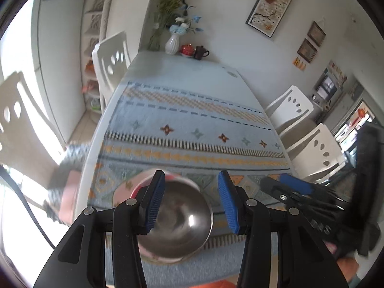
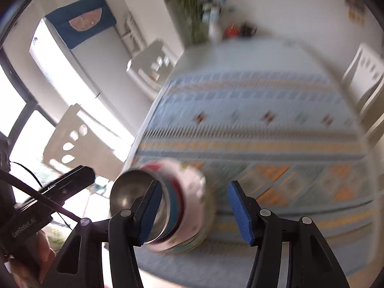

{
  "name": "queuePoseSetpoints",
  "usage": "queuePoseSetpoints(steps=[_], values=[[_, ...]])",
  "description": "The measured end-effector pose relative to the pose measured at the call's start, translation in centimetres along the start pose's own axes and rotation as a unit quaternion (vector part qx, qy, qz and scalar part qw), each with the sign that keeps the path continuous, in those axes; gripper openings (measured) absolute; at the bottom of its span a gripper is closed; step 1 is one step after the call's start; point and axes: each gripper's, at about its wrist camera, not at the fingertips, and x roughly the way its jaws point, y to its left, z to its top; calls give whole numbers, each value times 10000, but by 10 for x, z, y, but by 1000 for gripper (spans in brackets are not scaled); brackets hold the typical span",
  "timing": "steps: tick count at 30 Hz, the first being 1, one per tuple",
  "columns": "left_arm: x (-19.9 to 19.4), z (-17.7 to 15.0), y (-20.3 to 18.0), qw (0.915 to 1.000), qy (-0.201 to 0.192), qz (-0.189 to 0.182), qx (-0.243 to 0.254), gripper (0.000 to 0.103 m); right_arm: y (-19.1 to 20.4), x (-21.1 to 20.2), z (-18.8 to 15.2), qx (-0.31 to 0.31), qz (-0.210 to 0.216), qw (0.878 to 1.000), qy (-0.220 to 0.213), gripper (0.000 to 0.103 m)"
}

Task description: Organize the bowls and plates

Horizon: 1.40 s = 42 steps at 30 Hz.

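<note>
Left wrist view shows the left gripper (image 1: 192, 200) up close, with its two blue pads spread apart and nothing pinched between them. Under them sits a shiny metal bowl (image 1: 178, 225) on top of a pink plate (image 1: 123, 188), near the front edge of the table (image 1: 187, 67). A blue patterned cloth (image 1: 189, 124) covers the table. At the far end stand a white vase (image 1: 172, 44) with flowers, a red pot (image 1: 187, 49) and a dark teapot (image 1: 200, 52). Only this view shows the butterfly picture (image 1: 272, 6) on the wall clearly.

Right wrist view is blurry. The right gripper (image 2: 193, 212) also has its blue pads spread wide, holding nothing. Only this view shows that the bowl (image 2: 134, 199) sits on a whole stack of plates (image 2: 189, 206), seen from the side. It shows a tall fridge (image 2: 79, 55) too. The left gripper's black body (image 2: 48, 204) pokes in at the left, with the words "GenRobot" on it.
</note>
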Motion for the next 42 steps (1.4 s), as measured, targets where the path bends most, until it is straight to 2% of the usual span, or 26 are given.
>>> queuePoseSetpoints(steps=[4,9,13,24,38,42], values=[[0,6,-19,9996,-171,186,86,47,-3,-28,6,-12,-739,9966,-357,57],[14,-6,-31,9996,-72,244,120,49,-17,-34,5,105,-1154,9928,-315,57],[27,-12,-32,9997,184,153,41,49,-29,-26,2,397,-1142,9926,-109,57],[33,-21,-30,9993,301,217,105,49,-28,3,-5,423,-1118,9922,342,57],[33,-21,-31,9990,212,389,41,49,-29,2,-2,317,-1138,9925,299,57],[34,-20,-34,9987,230,456,31,53,-33,2,-2,339,-1128,9925,339,57]])
